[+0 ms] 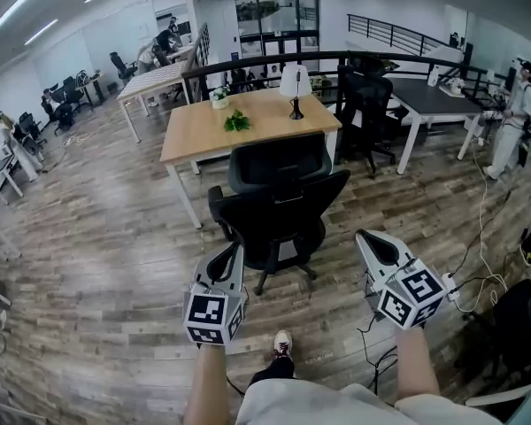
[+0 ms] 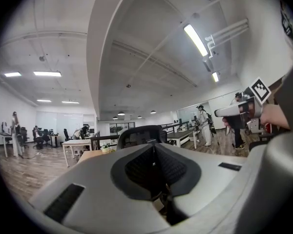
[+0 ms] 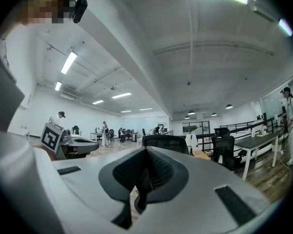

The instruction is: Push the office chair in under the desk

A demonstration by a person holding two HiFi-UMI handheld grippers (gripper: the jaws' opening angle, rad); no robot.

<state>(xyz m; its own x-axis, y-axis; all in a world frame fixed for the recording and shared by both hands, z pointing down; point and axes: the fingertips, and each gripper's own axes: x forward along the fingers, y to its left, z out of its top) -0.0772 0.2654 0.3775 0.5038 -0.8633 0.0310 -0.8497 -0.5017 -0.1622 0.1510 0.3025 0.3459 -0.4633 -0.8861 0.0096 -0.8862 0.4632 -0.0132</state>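
Note:
A black office chair (image 1: pixel 279 204) stands on the wood floor, pulled out from the near edge of a light wooden desk (image 1: pixel 195 135), with its backrest turned toward me. My left gripper (image 1: pixel 237 249) hangs just behind the chair's left side, jaws shut and holding nothing. My right gripper (image 1: pixel 361 236) is held to the chair's right, apart from it, also shut and holding nothing. In the left gripper view the shut gripper (image 2: pixel 156 149) points at the chair's headrest (image 2: pixel 139 133). In the right gripper view the shut gripper (image 3: pixel 146 152) points at the same chair (image 3: pixel 166 141).
On the desk stand a white lamp (image 1: pixel 294 81), a leafy plant (image 1: pixel 237 121) and a small pot (image 1: pixel 219 97). A second black chair (image 1: pixel 368 104) and a dark desk (image 1: pixel 435 101) are at the right. A person (image 1: pixel 515 113) stands far right. Cables (image 1: pixel 474 282) lie on the floor.

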